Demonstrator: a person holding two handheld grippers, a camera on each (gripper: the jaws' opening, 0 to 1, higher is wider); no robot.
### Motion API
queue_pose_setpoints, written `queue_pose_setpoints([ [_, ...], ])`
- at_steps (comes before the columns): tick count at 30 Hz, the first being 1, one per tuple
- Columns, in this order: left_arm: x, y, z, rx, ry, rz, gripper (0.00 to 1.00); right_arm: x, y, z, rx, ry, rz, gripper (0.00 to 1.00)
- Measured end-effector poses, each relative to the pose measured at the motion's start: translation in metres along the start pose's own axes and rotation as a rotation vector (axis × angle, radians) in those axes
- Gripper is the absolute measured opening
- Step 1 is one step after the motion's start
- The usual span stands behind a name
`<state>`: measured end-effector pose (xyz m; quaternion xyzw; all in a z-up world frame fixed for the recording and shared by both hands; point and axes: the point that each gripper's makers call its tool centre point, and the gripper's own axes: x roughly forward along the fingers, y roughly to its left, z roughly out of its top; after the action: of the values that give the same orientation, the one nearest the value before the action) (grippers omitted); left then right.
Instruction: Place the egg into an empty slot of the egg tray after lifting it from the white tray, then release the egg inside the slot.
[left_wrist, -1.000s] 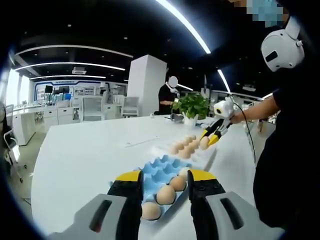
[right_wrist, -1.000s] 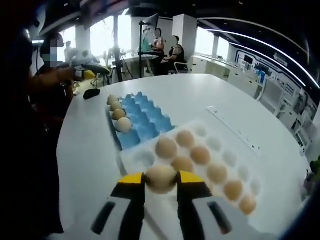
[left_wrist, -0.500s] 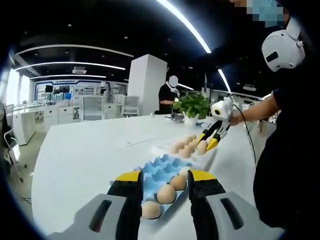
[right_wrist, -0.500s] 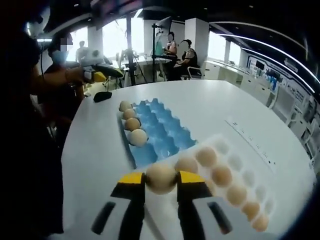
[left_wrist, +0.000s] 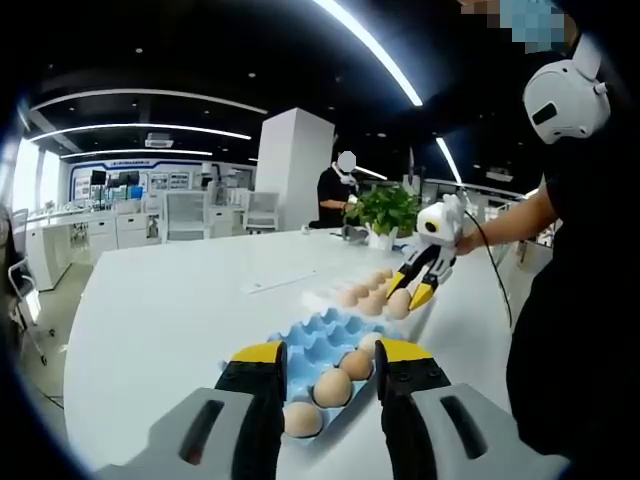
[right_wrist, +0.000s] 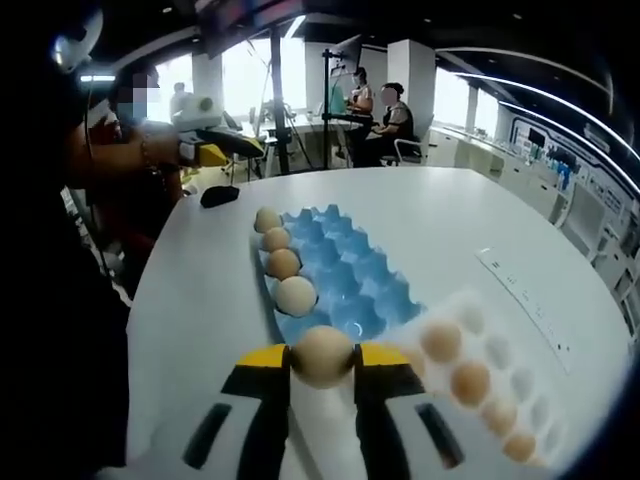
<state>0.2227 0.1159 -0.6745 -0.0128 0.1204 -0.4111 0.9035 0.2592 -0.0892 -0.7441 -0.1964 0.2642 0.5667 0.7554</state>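
- Right gripper (right_wrist: 322, 357): yellow-tipped fingers (right_wrist: 264, 358) closed on the egg (right_wrist: 322, 355), one at each side; egg held clear of the worktop (right_wrist: 430, 215), at the near end of the egg tray (right_wrist: 345, 280)
- The same gripper, seen in the left gripper view (left_wrist: 408, 293), holds the egg (left_wrist: 399, 304) over the white tray (left_wrist: 352, 297), its tips pointing down
- Left gripper (left_wrist: 329, 355): fingers (left_wrist: 256, 354) apart, nothing between them; through the gap shows the near row of the egg tray (left_wrist: 318, 343)
- Blue egg tray, right gripper view: four eggs in the row along its left edge, first egg (right_wrist: 296, 296) nearest the held egg, then second egg (right_wrist: 283, 263), third egg (right_wrist: 275, 239), fourth egg (right_wrist: 267, 219); the other slots are bare blue
- White tray (right_wrist: 478, 345) lies just beside the blue one, to its right in the right gripper view; several eggs sit in it, among them a tray egg (right_wrist: 441, 341), with empty hollows alongside
- Left gripper view: row eggs (left_wrist: 333, 387) sit in the blue tray's near row, in line
- Small dark object (right_wrist: 219, 195) lies on the worktop beyond the egg tray, nature not discernible
- Person (left_wrist: 578, 230) in dark clothes stands at the worktop edge; a hand (left_wrist: 467, 241) holds the right gripper
- Potted plant (left_wrist: 384, 212) stands at the far end of the worktop
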Motion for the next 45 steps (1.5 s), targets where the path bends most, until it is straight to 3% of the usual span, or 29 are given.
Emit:
queue_pose_setpoints([
  [45,-0.002,0.002,0.001,-0.004,-0.003,0.005,0.35,0.046,0.009,-0.01,-0.045,0.065,0.079,0.24],
])
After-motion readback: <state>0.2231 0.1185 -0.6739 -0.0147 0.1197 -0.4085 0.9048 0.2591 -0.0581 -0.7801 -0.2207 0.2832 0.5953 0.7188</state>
